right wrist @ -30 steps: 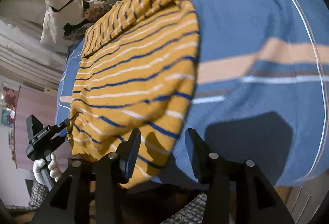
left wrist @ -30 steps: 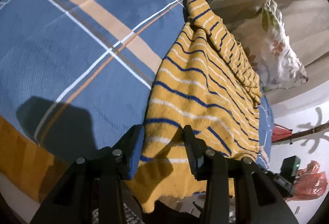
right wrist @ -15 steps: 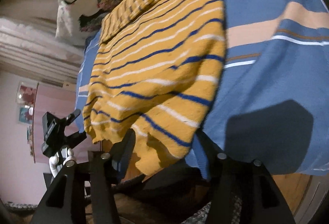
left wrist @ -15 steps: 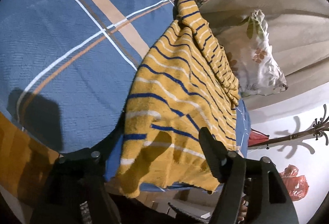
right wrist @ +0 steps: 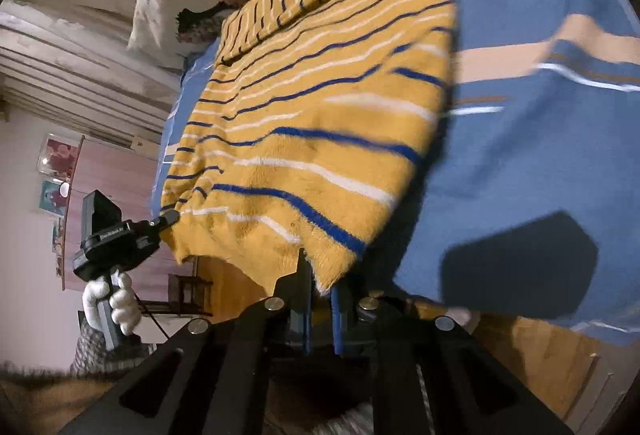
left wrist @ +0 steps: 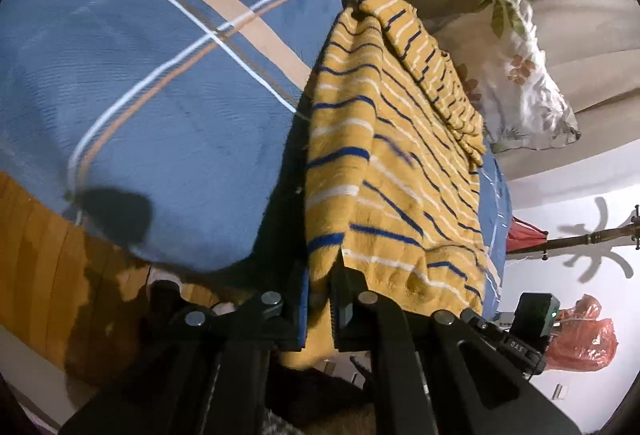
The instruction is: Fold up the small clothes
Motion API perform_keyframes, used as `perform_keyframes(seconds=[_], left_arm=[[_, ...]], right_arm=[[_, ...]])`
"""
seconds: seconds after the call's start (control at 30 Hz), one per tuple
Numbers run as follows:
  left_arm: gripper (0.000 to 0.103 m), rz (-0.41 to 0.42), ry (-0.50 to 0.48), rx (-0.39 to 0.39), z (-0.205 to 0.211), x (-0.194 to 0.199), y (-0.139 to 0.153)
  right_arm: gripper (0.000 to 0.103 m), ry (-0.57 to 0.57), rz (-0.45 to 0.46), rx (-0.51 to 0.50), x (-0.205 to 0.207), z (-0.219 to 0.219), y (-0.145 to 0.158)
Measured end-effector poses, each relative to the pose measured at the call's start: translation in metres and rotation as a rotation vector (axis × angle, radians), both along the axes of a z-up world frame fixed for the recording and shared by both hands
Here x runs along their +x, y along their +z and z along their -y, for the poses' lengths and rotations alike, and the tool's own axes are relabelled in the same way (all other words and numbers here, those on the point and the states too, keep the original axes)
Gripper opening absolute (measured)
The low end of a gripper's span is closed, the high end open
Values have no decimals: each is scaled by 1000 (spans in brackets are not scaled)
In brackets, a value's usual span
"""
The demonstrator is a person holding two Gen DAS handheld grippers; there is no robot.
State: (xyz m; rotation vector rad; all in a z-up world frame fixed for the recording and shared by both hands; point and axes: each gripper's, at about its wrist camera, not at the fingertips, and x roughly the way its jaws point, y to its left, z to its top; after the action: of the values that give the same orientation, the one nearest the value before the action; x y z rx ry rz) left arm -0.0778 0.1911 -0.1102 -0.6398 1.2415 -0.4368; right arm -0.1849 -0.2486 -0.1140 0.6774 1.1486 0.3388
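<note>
A yellow knit sweater [left wrist: 384, 155] with blue and white stripes lies on the blue plaid bed cover [left wrist: 160, 87], its hem hanging over the near edge of the bed. My left gripper [left wrist: 320, 299] is shut on the hem's left corner, the fabric pinched between its pads. In the right wrist view the same sweater [right wrist: 320, 123] fills the middle, and my right gripper [right wrist: 320, 295] is shut on the hem's right corner. The left gripper [right wrist: 168, 219] also shows there at the far hem corner, held by a white-gloved hand [right wrist: 116, 303].
Floral pillows [left wrist: 520, 75] and a beige blanket sit at the head of the bed. A wooden bed frame [left wrist: 40, 235] runs below the cover. A coat rack [left wrist: 600, 235] and a red bag [left wrist: 580, 339] stand by the white wall.
Both grippers had their jaws spread around the hem corners and have now shut on the fabric. The hem is lifted slightly off the bed edge.
</note>
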Motion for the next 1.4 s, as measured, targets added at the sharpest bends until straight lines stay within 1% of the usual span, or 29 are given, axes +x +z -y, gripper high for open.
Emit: perform_keyframes(seconds=[0.1, 0.17, 0.23, 0.3, 0.4, 0.47, 0.63, 0.67, 0.7, 0.73, 0.77, 0.8, 0.83, 0.9, 0.93, 0.97, 1.0, 1.03, 1.1, 1.13, 1.17, 1.27, 1.37, 1.4], left_arm=[[5, -16, 19, -32, -9, -16, 0], [5, -30, 23, -32, -8, -24, -8], [5, -51, 30, -24, -6, -25, -17], [5, -64, 45, -20, -7, -24, -24], [5, -39, 43, -12, -6, -23, -23], [5, -23, 45, -21, -9, -25, -21], [6, 16, 81, 7, -20, -31, -19], [10, 19, 86, 7, -21, -32, -19], [20, 22, 94, 3, -22, -33, -21], [28, 25, 103, -6, -23, -34, -22], [40, 31, 111, -17, -22, -34, -23], [47, 42, 118, -31, -22, -35, -24], [49, 55, 122, -50, -20, -35, -25], [52, 65, 112, -61, -13, -33, -29], [53, 67, 105, -57, -10, -31, -31], [57, 68, 91, -44, -4, -30, -33], [58, 69, 78, -30, 0, -29, -35], [58, 68, 59, -16, 6, -27, -39], [58, 58, 36, -9, 14, -24, -45], [58, 54, 29, -10, 17, -23, -47], [58, 51, 21, -14, 20, -22, -49], [58, 44, -5, -29, 29, -21, -52], [57, 41, -36, -48, 36, -23, -52], [55, 31, -49, -55, 39, -23, -52]], right_arm=[[7, -19, -23, -9, -16, 19, 1], [7, -57, -48, 18, -25, 31, -7], [7, -76, -54, 37, -24, 34, -11], [7, -64, -56, 29, -19, 31, -13], [7, -28, -67, -15, -12, 25, -19], [7, -21, -69, -22, -9, 25, -21], [7, -1, -80, -43, -3, 21, -28], [8, 2, -84, -43, -3, 21, -30], [8, 5, -89, -45, -1, 20, -32], [8, 11, -95, -49, 2, 19, -33], [8, 16, -99, -48, 4, 18, -34], [8, 20, -103, -49, 7, 18, -35], [8, 23, -107, -52, 8, 17, -36], [11, 21, -117, -50, 12, 18, -38], [11, 17, -123, -45, 13, 19, -40], [12, 13, -130, -42, 15, 19, -41], [12, 9, -132, -43, 15, 18, -41], [14, 9, -132, -44, 15, 18, -41], [24, 15, -128, -36, 17, 17, -41], [32, 20, -126, -31, 17, 17, -41], [38, 24, -124, -30, 17, 16, -40], [46, 38, -129, -51, 17, 12, -41], [50, 39, -143, -53, 18, 11, -46], [50, 38, -149, -49, 18, 11, -49]])
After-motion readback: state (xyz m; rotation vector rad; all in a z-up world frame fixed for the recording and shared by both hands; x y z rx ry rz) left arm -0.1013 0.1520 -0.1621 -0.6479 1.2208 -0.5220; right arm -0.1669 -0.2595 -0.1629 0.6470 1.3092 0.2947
